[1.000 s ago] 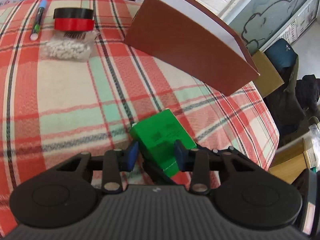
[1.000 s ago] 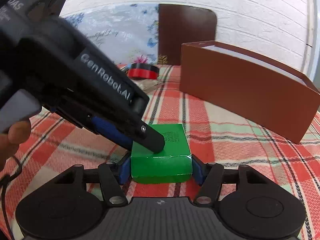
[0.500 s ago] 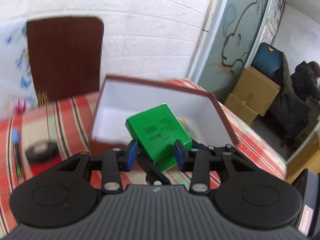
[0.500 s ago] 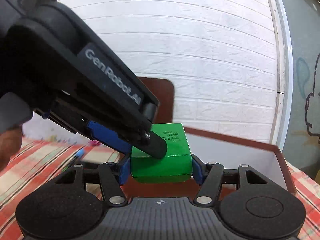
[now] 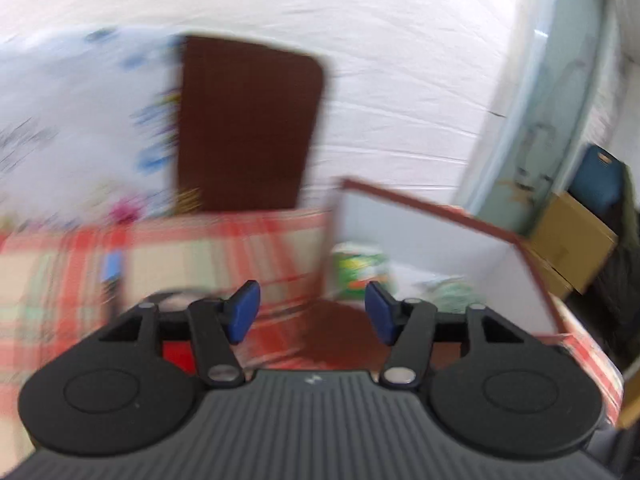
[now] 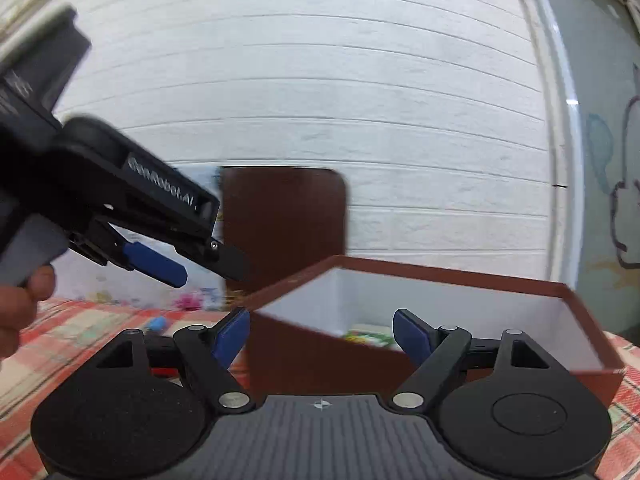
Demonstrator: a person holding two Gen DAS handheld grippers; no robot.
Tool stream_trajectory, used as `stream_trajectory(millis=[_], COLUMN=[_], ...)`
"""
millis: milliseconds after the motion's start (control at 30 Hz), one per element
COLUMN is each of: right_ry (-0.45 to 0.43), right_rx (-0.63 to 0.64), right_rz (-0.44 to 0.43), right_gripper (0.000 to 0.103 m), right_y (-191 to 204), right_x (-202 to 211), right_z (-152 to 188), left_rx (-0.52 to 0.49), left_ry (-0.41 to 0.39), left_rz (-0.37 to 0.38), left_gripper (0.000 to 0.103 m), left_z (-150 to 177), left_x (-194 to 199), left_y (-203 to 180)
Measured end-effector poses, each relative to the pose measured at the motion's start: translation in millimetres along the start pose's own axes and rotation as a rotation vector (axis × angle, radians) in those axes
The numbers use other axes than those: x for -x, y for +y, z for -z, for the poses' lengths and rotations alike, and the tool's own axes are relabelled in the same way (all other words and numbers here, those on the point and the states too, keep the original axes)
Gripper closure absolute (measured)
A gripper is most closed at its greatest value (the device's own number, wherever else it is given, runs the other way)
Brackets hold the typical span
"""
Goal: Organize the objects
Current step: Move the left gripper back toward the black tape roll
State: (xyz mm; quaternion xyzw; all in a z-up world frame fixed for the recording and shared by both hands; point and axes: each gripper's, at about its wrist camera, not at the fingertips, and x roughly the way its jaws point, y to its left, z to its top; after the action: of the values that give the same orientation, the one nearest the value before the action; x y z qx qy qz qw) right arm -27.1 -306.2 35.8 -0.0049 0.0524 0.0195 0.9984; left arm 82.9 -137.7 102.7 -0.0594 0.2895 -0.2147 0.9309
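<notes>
The brown box with a white inside stands open on the plaid table. A green and yellow packet lies in it with other pale items. My left gripper is open and empty, at the box's near left corner; it also shows in the right wrist view, raised at left. My right gripper is open and empty just before the box's near wall. The green box is not in view. The left wrist view is blurred.
A dark brown chair back stands behind the table against the white brick wall. A blue-capped marker and red tape lie on the plaid cloth at left. Cardboard boxes sit beyond the table's right edge.
Both grippers have opened and let go of the green box, which has gone from view. The left gripper has swung away to the left and up.
</notes>
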Motion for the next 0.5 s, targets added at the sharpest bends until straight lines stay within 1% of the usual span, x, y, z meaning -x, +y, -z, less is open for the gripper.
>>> stream_trajectory(millis=[33, 100, 133, 167, 233, 300, 333, 400, 433, 467, 500], right_ry=[0.012, 0.082, 0.128, 0.173, 0.247, 0.293, 0.308, 0.324, 0.323, 0.322, 0.324], right_rx=[0.013, 0.039, 0.05, 0.058, 0.069, 0.065, 0.048, -0.005, -0.03, -0.047, -0.05], right_rz=[-0.038, -0.133, -0.174, -0.205, -0.235, -0.239, -0.242, -0.247, -0.237, -0.23, -0.225], right_gripper=[0.024, 0.026, 0.031, 0.035, 0.04, 0.04, 0.04, 0.04, 0.038, 0.031, 0.029], right_y=[8.4, 28.6, 42.9, 51.6, 74.3, 83.4, 84.3, 78.4, 79.3, 79.9, 79.5], right_x=[4.8, 3.3, -3.5, -9.2, -26.1, -42.5, -52.1, -64.4, -73.2, -82.5, -88.5], right_z=[3.3, 10.6, 15.0, 18.3, 24.2, 25.3, 23.5, 14.2, 9.0, 1.9, -3.7], left_rx=[0.035, 0.091, 0.11, 0.128, 0.182, 0.243, 0.238, 0.186, 0.146, 0.102, 0.068], left_ry=[0.014, 0.056, 0.074, 0.084, 0.107, 0.114, 0.077, 0.028, 0.002, -0.019, -0.025], left_rz=[-0.031, -0.112, -0.158, -0.198, -0.258, -0.266, -0.24, -0.208, -0.207, -0.216, -0.23], left_gripper=[0.043, 0.044, 0.044, 0.044, 0.045, 0.046, 0.046, 0.046, 0.046, 0.045, 0.042], left_z=[7.6, 26.0, 35.5, 44.1, 61.3, 77.2, 84.2, 95.3, 101.9, 107.4, 108.4], left_x=[3.2, 6.5, 7.7, 7.6, 10.0, 12.5, 17.7, 21.3, 22.1, 22.1, 20.3], left_y=[17.1, 51.7, 67.7, 82.0, 110.5, 135.8, 143.0, 144.4, 141.4, 136.4, 131.6])
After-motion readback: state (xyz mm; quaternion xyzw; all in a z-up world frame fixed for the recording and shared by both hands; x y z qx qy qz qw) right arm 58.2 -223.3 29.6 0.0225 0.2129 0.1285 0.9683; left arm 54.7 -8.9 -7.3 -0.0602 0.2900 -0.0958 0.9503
